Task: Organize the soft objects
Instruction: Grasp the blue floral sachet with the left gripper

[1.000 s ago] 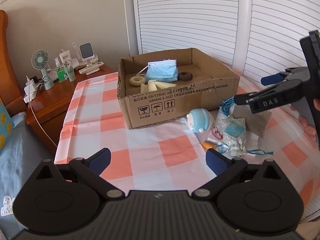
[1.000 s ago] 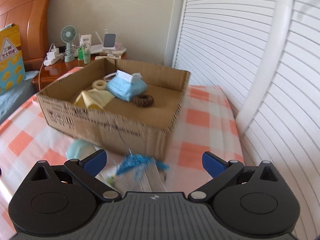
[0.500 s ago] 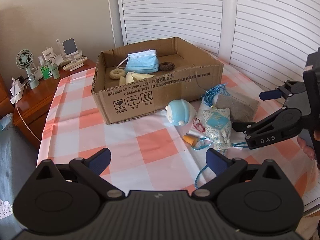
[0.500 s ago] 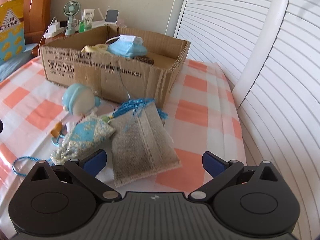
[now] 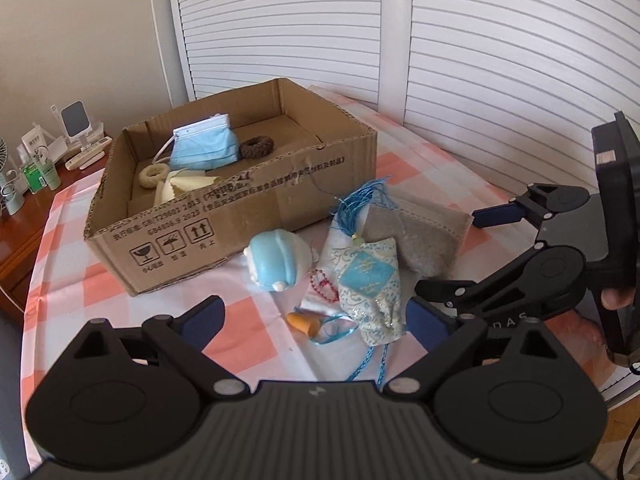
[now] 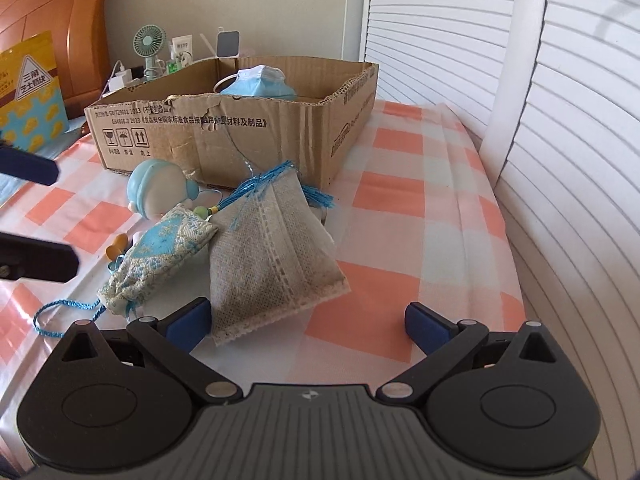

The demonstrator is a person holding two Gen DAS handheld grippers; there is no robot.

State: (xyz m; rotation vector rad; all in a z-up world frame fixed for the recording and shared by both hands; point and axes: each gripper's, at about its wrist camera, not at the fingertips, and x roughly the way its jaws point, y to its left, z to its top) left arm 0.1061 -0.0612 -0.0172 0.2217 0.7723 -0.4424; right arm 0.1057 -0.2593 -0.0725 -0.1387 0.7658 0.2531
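An open cardboard box (image 5: 256, 216) (image 6: 256, 132) holds a blue face mask (image 5: 204, 148) (image 6: 260, 84), a brown hair tie (image 5: 256, 147), a beige hair tie (image 5: 151, 175) and yellow cloth (image 5: 182, 184). In front of it lie a light blue soft toy (image 5: 278, 264) (image 6: 160, 188), a blue patterned sachet (image 5: 370, 284) (image 6: 160, 256), a grey fabric pouch (image 5: 416, 236) (image 6: 272, 256) with blue tassel, and orange earplugs (image 5: 306, 324). My left gripper (image 5: 316, 318) is open above the sachet. My right gripper (image 6: 306, 326) is open, just short of the pouch; it also shows in the left wrist view (image 5: 460, 258).
The box and items sit on an orange-and-white checked cloth (image 6: 400, 200). White slatted doors (image 5: 480, 60) stand behind and to the right. A wooden nightstand (image 5: 24, 216) at the left holds a fan (image 6: 149, 42), bottles and a phone stand.
Both grippers have pulled back and away from the box. The left view now looks down on the loose items; the right gripper sits lower, behind the grey pouch. Nothing was picked up.
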